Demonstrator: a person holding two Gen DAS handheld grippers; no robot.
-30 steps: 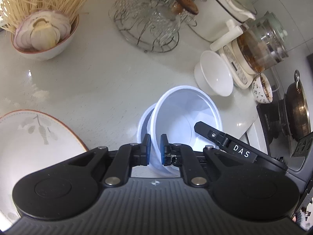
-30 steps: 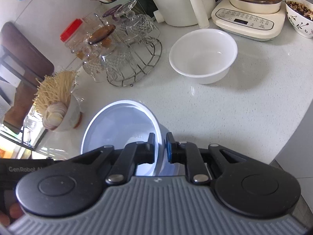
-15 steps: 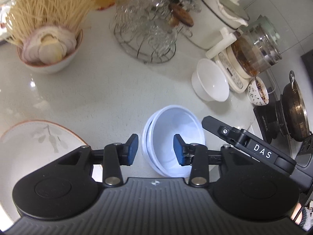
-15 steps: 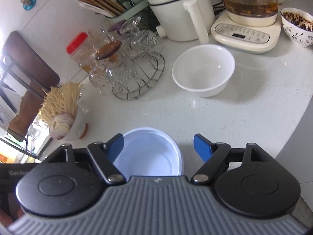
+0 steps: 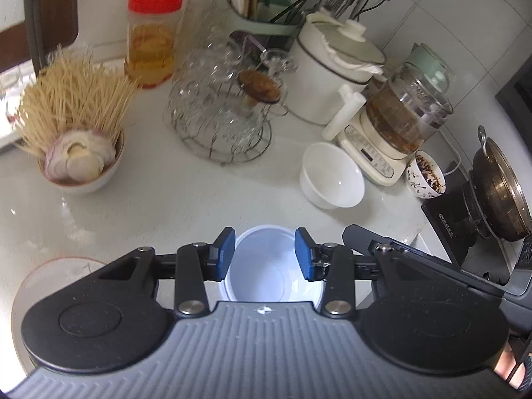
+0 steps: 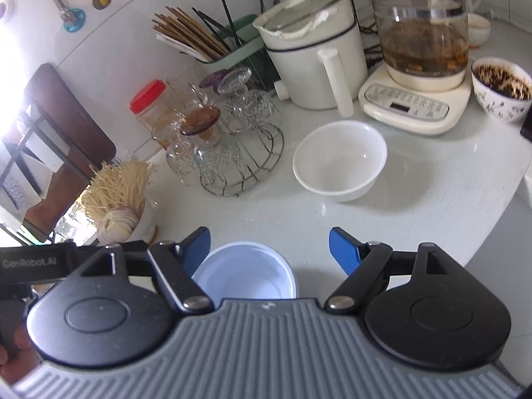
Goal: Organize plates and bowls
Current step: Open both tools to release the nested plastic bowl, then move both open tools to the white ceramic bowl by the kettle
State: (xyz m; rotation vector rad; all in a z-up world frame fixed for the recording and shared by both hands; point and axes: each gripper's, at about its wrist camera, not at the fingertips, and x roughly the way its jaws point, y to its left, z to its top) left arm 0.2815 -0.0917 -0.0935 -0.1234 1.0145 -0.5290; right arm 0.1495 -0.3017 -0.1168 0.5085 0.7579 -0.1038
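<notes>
A pale blue-white bowl (image 5: 272,266) stands upright on the white counter, apparently nested in a second one. My left gripper (image 5: 264,249) hovers above it, open, its blue pads clear of the rim. In the right wrist view the same bowl (image 6: 246,272) sits below my right gripper (image 6: 269,242), which stands wide open and holds nothing. An empty white bowl (image 5: 332,176) (image 6: 339,159) rests farther back near the kettle base. A patterned plate (image 5: 56,266) lies at the lower left, partly hidden by the left gripper's body.
A bowl of noodles and sliced onion (image 5: 79,163) stands at the left. A wire rack of glass cups (image 5: 219,123), a white pot (image 5: 332,76) and a glass kettle (image 5: 409,116) line the back. A small patterned bowl (image 5: 425,176) and a wok (image 5: 498,193) sit right.
Both grippers were shut on the tilted blue-white bowl's rim, then opened and rose. The bowl now sits level on the counter, smaller in both views.
</notes>
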